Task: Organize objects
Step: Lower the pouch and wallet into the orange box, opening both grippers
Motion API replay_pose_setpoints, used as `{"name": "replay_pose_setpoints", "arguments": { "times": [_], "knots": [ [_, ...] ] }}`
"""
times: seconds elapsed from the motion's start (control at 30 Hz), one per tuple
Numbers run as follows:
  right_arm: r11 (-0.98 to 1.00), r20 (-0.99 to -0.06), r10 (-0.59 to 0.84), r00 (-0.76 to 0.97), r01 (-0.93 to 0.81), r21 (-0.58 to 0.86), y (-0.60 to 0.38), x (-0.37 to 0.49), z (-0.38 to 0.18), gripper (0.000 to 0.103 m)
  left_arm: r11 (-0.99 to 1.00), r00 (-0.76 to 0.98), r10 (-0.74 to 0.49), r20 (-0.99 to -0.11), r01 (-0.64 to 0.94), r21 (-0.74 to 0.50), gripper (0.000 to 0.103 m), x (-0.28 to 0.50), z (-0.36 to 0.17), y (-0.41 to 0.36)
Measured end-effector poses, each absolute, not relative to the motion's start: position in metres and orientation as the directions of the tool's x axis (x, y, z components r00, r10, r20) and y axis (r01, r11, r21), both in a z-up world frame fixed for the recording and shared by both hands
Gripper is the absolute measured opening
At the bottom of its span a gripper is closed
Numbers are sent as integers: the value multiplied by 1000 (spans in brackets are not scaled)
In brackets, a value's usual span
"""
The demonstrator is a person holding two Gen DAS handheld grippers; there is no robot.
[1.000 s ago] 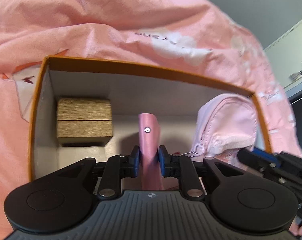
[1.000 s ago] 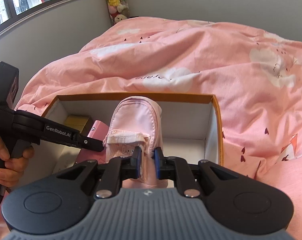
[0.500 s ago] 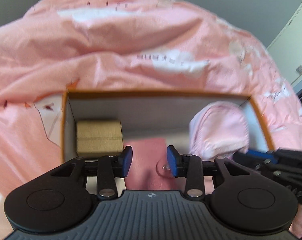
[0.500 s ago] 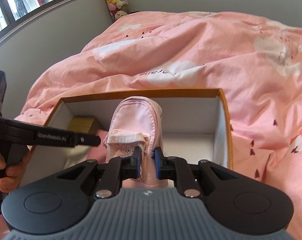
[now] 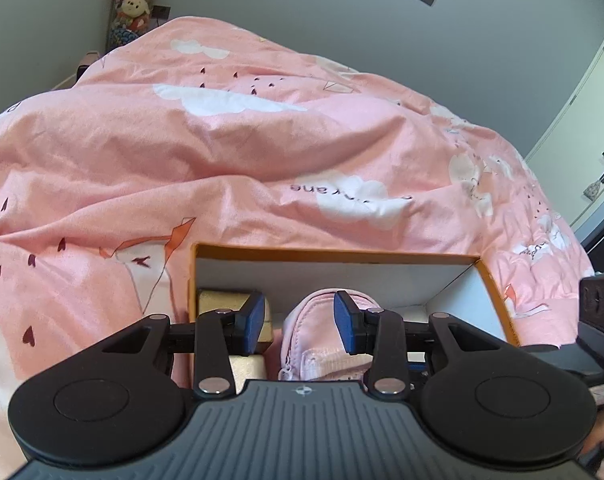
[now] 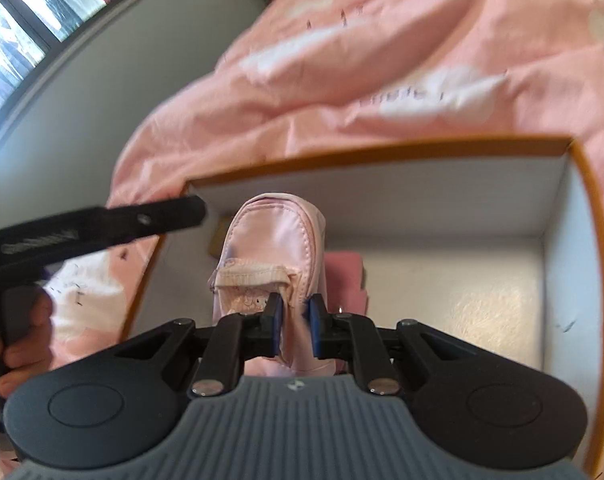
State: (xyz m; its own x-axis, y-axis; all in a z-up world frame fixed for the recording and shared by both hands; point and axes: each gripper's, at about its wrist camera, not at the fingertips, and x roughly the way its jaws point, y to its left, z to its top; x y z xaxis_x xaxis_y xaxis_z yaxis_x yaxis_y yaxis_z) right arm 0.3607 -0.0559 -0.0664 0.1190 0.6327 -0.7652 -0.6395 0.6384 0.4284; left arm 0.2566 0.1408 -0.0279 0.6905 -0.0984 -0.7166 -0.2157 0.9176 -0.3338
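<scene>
An orange-rimmed cardboard box [image 5: 334,251] with a white inside lies on a pink duvet; it also shows in the right wrist view [image 6: 382,149]. My right gripper [image 6: 294,326] is shut on a small pink pouch [image 6: 271,248] and holds it inside the box. The pouch also shows in the left wrist view [image 5: 322,340]. A flat pink wallet [image 6: 344,276] lies on the box floor beside the pouch. A gold box [image 5: 225,304] sits in the box's left corner. My left gripper [image 5: 297,322] is open and empty, raised above the box's near edge.
The pink duvet [image 5: 221,152] surrounds the box on all sides. Plush toys [image 5: 135,0] stand at the far wall. A window [image 6: 41,4] is at the upper left in the right wrist view. The box's right half [image 6: 486,304] holds nothing.
My left gripper let go of the pink wallet, opened, and pulled back and up out of the box. My right gripper moved the pouch lower and leftward inside the box.
</scene>
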Motion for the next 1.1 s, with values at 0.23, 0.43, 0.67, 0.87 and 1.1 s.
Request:
{"name": "replay_pose_setpoints", "arguments": {
  "times": [0.23,0.43,0.67,0.87,1.1],
  "knots": [
    [689,-813,574,94,-592,418,-47,373,-85,15,919,679,-108,-727,-210,-333,42,256,-37,142],
    [730,-828,553,92,-532,428,-40,385,-92,15,922,673,-95,-734,-218,-319,42,256,-40,141],
    [752,-837,536,111,-514,413,-37,385,-99,22,939,685,-58,-726,-209,-272,42,248,-40,123],
    [745,-847,506,163,-577,335,-32,374,-92,33,928,708,-70,-703,-212,-306,42,237,-33,117],
    [738,-812,505,292,-634,231,-46,349,-62,43,926,753,-43,-657,-217,-310,45,215,-18,107]
  ]
}}
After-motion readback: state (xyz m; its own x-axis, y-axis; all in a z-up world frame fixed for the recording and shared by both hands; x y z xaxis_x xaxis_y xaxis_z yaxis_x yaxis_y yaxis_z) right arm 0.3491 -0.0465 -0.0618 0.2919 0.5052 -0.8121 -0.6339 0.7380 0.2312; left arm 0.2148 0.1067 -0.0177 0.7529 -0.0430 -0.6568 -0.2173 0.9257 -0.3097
